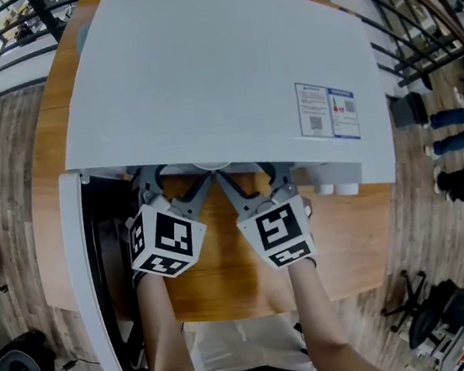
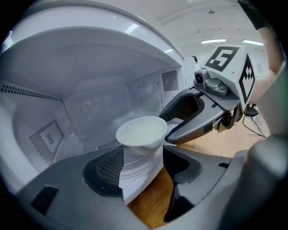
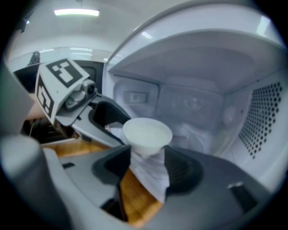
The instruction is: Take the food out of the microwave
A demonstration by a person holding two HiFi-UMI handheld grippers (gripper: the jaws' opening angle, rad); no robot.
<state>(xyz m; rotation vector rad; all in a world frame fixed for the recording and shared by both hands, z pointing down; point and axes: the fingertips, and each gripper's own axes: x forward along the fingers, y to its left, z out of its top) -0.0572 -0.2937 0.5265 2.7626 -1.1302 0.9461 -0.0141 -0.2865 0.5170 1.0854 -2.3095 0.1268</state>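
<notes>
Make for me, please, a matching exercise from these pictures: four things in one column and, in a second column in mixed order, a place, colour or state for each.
Things
1. microwave door
2. bowl
3. table
4. label

Place, colour or state
A. brown wood
B. on top of the microwave, at its right side
C. swung open
D. inside the microwave's cavity

Pairs: 1-C, 2-D, 3-A, 4-B

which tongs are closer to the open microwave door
Left. The left tongs reach into the microwave just beside the door, which hangs open on the person's left. The right tongs reach in on the far side of them, further from the door.
</notes>
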